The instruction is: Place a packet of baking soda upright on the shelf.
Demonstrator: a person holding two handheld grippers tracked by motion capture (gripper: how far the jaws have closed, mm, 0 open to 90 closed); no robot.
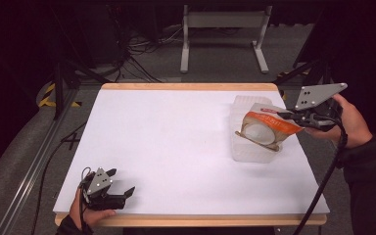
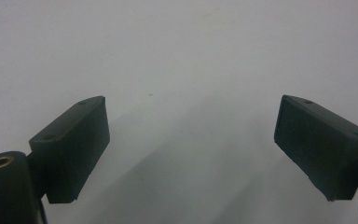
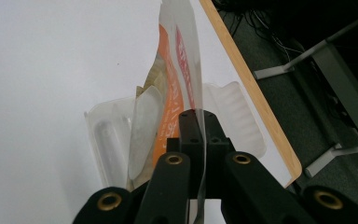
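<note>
- The right gripper [image 1: 293, 119] pinches the clear edge of an orange-and-white snack pouch [image 1: 267, 128], jaws closed on the film, holding it tilted over a translucent plastic tray [image 1: 242, 152] at the table's [image 1: 176, 147] right side, apparently to lift it out or set it in.
- The left gripper [image 1: 122, 195] rests at the near-left corner, jaws spread wide and empty, seemingly parked clear of the work.

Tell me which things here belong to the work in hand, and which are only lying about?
In the job:
- orange snack bag, pinched by the right gripper
- clear plastic tray under it

Lying about:
- left gripper, jaws open, idle on the table
- cables on the floor
</note>
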